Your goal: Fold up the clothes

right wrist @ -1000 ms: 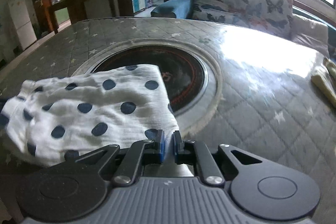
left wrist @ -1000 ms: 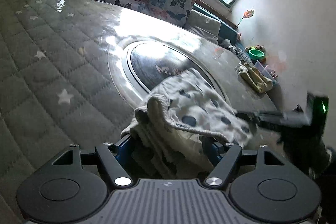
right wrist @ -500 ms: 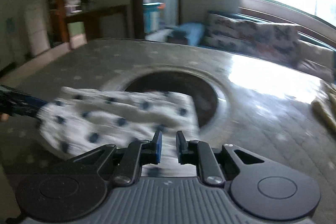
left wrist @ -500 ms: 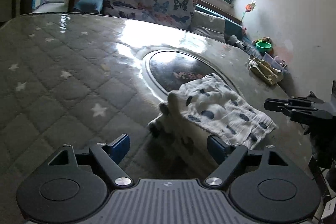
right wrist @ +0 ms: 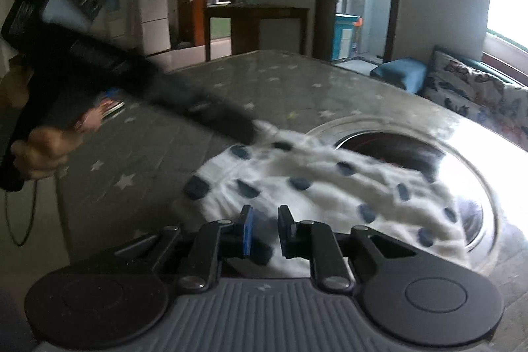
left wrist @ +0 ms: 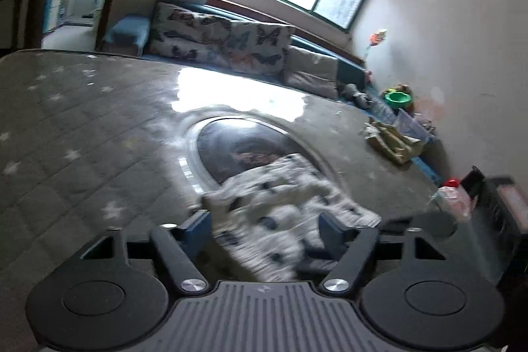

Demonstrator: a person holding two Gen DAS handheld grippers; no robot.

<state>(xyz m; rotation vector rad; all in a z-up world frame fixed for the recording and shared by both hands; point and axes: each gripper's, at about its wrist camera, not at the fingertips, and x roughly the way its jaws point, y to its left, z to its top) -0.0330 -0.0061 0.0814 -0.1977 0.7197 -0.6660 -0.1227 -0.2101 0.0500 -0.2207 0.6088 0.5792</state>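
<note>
Nearest the lens in the left wrist view, the left gripper [left wrist: 265, 225] is seen with its fingers spread wide; the near end of the dotted garment [left wrist: 283, 207] lies between them, but nothing is clamped. In the right wrist view, the right gripper [right wrist: 264, 228] is held with a narrow gap between its pads, just short of the garment's near edge [right wrist: 330, 183], and no cloth is seen pinched there.

The white, dark-spotted garment is spread in a loosely flattened, partly doubled shape on the quilted table [left wrist: 82, 137], its far part overlapping the round dark glass inset [left wrist: 237, 144]. Motion blur hides its exact edges, so the number of layers cannot be told.

A fold appears to be in hand, with both tools free of the cloth: either a fresh grip is being sought, or a finished layer is being left. Any further fold would call for a clean pinch on one edge, carried over the inset without dragging the lower layer.

Beyond the inset, a crumpled yellowish cloth [left wrist: 394, 142] lies near the table's far edge.
</note>
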